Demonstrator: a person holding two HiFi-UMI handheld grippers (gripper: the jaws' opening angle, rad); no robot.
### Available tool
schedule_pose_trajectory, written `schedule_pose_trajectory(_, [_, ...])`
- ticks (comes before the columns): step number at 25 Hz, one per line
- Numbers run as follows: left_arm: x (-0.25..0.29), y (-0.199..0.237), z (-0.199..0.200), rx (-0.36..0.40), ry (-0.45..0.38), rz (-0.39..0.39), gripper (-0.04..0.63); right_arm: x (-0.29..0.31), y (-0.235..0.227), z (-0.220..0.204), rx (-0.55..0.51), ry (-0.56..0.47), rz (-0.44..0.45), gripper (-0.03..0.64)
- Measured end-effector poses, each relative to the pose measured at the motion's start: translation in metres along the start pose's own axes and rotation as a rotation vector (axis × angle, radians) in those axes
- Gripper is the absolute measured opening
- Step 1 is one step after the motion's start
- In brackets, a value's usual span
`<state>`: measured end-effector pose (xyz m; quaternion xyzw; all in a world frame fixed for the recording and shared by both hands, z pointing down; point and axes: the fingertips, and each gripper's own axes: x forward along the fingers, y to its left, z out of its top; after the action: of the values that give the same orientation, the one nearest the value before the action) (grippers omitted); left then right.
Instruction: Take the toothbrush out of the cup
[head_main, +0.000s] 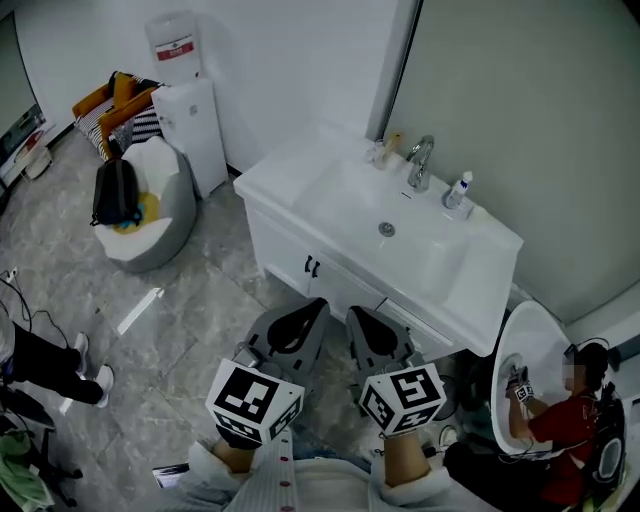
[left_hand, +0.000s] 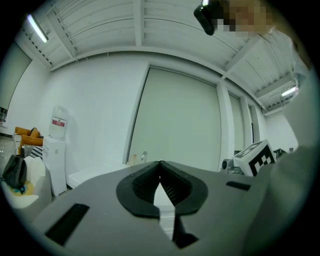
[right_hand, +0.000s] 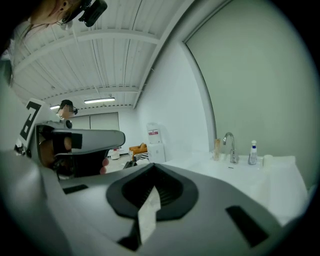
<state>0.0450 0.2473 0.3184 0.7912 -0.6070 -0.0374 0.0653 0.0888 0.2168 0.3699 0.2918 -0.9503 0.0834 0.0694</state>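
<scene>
A white vanity (head_main: 300, 240) with a sink basin (head_main: 350, 195) stands ahead of me. At the basin's back edge, left of the chrome faucet (head_main: 420, 160), a small tan cup with the toothbrush (head_main: 385, 150) stands upright; the brush itself is too small to make out. The right gripper view shows the cup (right_hand: 217, 148) far off beside the faucet (right_hand: 230, 145). My left gripper (head_main: 320, 305) and right gripper (head_main: 353, 312) hover side by side in front of the cabinet, well short of the cup. Both have their jaws together with nothing between them, as seen on the left gripper (left_hand: 160, 162) and the right gripper (right_hand: 152, 165).
A small bottle (head_main: 458, 192) stands right of the faucet. A white water dispenser (head_main: 190, 120) and a grey beanbag with a black backpack (head_main: 118, 190) are at the left. A person in red (head_main: 560, 420) crouches at the lower right by a round white object (head_main: 525, 345).
</scene>
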Motion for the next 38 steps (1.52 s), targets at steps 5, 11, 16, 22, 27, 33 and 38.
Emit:
schedule_pose_trajectory(5, [0.021,0.034,0.002,0.007,0.004,-0.019,0.017,0.034,-0.01,0.004,0.012,-0.003,-0.027,0.009])
schedule_pose_trajectory(11, [0.029,0.066,0.002,0.003,0.008,-0.023,0.017,0.056,-0.019,0.007,0.014,-0.003,-0.066,0.009])
schedule_pose_trajectory(16, [0.035,0.08,-0.001,0.001,0.023,-0.021,0.017,0.061,-0.033,0.005,0.035,0.005,-0.103,0.009])
schedule_pose_trajectory(22, [0.055,0.092,-0.004,-0.001,0.042,-0.026,0.017,0.077,-0.061,0.008,0.059,0.0,-0.132,0.009])
schedule_pose_trajectory(27, [0.086,0.113,-0.001,0.01,0.042,-0.035,0.017,0.107,-0.087,0.015,0.068,-0.007,-0.144,0.009])
schedule_pose_trajectory(33, [0.148,0.14,0.004,0.027,0.044,-0.058,0.017,0.158,-0.133,0.022,0.078,-0.004,-0.15,0.009])
schedule_pose_trajectory(38, [0.211,0.168,0.004,0.019,0.061,-0.079,0.017,0.208,-0.181,0.033,0.082,0.011,-0.163,0.009])
